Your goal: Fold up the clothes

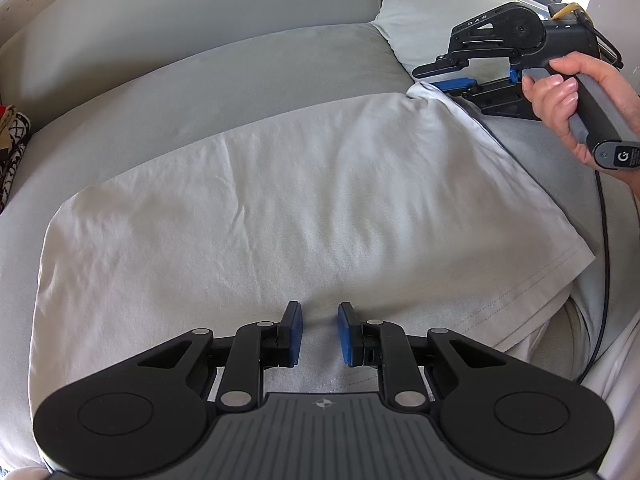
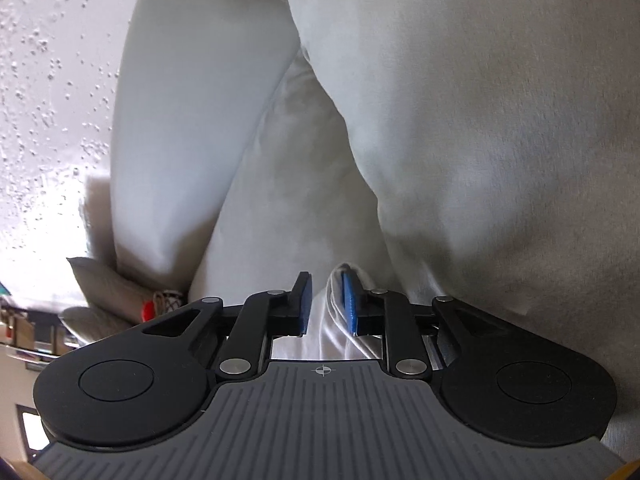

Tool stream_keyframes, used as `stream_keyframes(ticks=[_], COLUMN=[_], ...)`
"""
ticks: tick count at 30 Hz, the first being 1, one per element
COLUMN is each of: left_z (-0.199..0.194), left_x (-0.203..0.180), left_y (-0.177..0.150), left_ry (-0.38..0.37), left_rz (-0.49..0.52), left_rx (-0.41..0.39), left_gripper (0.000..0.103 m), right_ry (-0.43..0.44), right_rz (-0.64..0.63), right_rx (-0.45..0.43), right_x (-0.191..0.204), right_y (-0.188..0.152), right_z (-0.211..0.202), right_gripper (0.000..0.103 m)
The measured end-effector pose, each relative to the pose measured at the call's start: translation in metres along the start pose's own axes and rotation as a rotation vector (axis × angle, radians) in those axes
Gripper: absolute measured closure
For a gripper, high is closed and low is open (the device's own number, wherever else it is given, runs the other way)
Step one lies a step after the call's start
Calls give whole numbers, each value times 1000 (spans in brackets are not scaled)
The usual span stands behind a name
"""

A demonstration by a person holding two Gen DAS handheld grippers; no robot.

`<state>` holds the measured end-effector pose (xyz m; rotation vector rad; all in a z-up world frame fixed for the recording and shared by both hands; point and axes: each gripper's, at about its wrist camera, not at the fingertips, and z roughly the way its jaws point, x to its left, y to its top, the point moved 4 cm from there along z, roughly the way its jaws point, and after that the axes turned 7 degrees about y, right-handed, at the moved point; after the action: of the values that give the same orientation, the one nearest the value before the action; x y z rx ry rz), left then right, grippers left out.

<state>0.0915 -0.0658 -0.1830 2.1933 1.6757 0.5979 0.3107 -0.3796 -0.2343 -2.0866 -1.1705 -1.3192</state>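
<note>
A light grey T-shirt (image 1: pixel 280 208) lies folded and fairly flat on a grey sofa seat (image 1: pixel 224 76). My left gripper (image 1: pixel 319 334) is open and hovers low over the shirt's near edge, holding nothing. My right gripper (image 1: pixel 448 74) is at the shirt's far right corner, turned on its side. Its jaws are open, with the raised corner of the shirt at its lower blue pad. In the right wrist view the right gripper (image 2: pixel 326 304) is open, and a fold of the shirt (image 2: pixel 336 320) lies between its fingers against the right pad.
A sofa back cushion (image 1: pixel 180 12) rises behind the seat, and a pillow (image 1: pixel 432 8) lies at the far right. A patterned item (image 1: pixel 12 148) sits at the left edge. A black cable (image 1: pixel 604 260) runs down the right side. A textured wall (image 2: pixel 44 100) shows left.
</note>
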Motion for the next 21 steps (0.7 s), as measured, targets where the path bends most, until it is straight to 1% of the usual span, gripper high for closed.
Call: stream_keyframes(ticks=[1, 3, 6, 12, 14, 15, 17, 18, 21], left_z=[0, 0, -1, -1, -1, -1, -1, -1, -1], left_x=[0, 1, 0, 0, -1, 0, 0, 0, 0], left_y=[0, 0, 0, -2, -2, -2, -2, -2, -2], left_ry=[-1, -2, -2, 2, 3, 3, 2, 1, 0], left_rz=[-1, -3, -4, 2, 4, 3, 0, -1, -5], left_rx=[0, 0, -2, -5, -6, -5, -5, -4, -6], left_gripper=[86, 86, 86, 86, 86, 86, 86, 86, 86], right_ry=[-5, -8, -10, 15, 0, -17, -51, -76, -199], right_rz=[13, 49, 103, 147, 124, 93, 29, -12, -143], right_rx=[6, -8, -38, -85, -86, -94, -111, -133, -227], right_x=[-1, -5, -12, -19, -18, -16, -12, -8, 6], right_y=[0, -3, -7, -8, -9, -9, -9, -11, -16], right_z=[1, -3, -3, 8, 13, 10, 5, 4, -7], right_gripper=[82, 84, 93, 93, 96, 100, 102, 103, 103])
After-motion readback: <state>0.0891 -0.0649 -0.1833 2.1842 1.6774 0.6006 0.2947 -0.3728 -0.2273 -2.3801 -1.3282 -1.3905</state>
